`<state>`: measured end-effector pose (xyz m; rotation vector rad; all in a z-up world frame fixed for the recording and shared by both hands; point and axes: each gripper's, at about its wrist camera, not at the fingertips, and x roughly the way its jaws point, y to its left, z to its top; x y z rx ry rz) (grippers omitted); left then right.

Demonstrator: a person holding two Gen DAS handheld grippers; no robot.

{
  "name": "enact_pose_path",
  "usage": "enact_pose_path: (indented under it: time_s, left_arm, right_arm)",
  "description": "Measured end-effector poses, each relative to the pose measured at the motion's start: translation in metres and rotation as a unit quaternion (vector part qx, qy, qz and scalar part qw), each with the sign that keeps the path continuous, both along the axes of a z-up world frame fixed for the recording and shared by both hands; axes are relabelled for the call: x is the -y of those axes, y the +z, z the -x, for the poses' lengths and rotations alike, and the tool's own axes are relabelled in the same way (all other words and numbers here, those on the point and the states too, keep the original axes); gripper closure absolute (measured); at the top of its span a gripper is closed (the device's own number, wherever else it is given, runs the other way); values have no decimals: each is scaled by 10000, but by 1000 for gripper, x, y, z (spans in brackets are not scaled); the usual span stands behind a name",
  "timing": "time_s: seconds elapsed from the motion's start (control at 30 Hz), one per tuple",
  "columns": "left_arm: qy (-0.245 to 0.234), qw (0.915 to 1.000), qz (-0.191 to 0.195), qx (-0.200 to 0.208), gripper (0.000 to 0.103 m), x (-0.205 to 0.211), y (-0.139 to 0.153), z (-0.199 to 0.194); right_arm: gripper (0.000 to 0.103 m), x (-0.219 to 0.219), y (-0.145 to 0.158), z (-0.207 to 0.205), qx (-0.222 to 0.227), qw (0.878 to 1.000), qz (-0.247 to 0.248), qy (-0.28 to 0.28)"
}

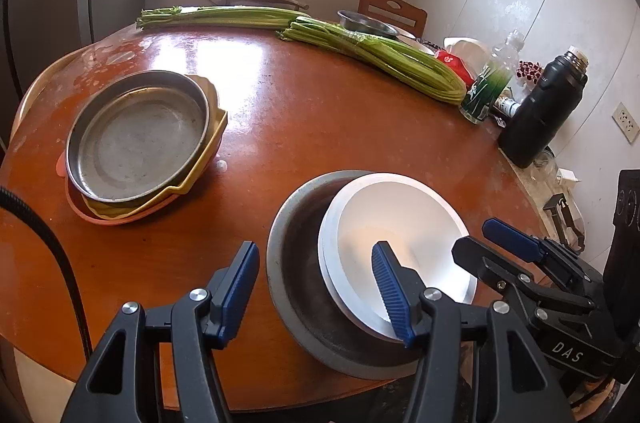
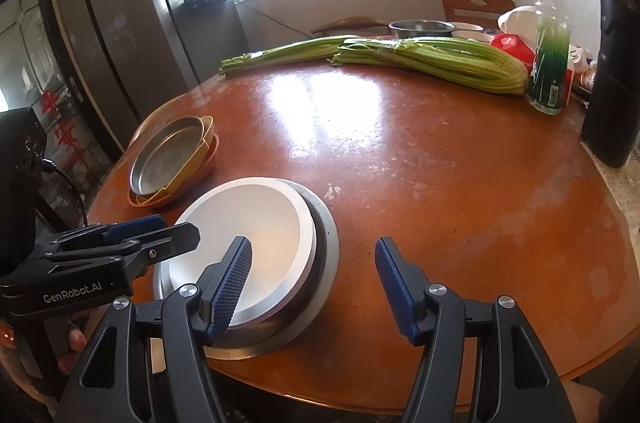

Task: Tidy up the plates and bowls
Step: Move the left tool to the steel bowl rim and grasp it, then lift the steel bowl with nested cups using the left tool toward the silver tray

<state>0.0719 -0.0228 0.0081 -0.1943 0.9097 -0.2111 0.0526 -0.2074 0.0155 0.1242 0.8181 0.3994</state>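
Note:
A white bowl (image 1: 396, 223) sits tilted inside a grey metal bowl (image 1: 296, 263) at the near edge of the round table; both show in the right wrist view, the white bowl (image 2: 248, 219) and the metal bowl (image 2: 326, 255). My left gripper (image 1: 316, 287) is open, its right finger over the white bowl, its left finger outside the metal bowl's rim. My right gripper (image 2: 314, 283) is open, its left finger over the white bowl. A metal pan (image 1: 136, 135) rests on a yellow dish (image 1: 216, 131) and a pink plate (image 1: 104, 219) at the left.
Celery bunches (image 1: 372, 51) lie across the far side of the brown table (image 1: 304, 127). A green bottle (image 1: 488, 83), a black flask (image 1: 540, 111), a metal bowl (image 1: 366, 21) and packets stand at the right. A fridge (image 2: 120, 35) and chairs stand behind.

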Motion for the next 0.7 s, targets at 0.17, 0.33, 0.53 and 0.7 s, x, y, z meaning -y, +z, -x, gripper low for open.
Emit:
enact_pose_path:
  time_s: [0.17,0.33,0.53,0.7]
  left_arm:
    - [-15,10000,7,-48,45,1,-5,-4]
    - [-35,9999,13,-164,45,4,-12,-9]
    - [-96,9996,20,-279,45,6,-20,-13]
    - [-99,9993,92,-339,45,4,-24,-16]
  right_arm:
    - [37,-1,-8,-2,-188,9997,-135,89]
    - [37,-6,-17,-3,-409,9986,-261,231]
    - [37,-12,-19,-3,-450,9981,-255,341]
    - [37,-14,-21,-5,-506,9974,-294,421]
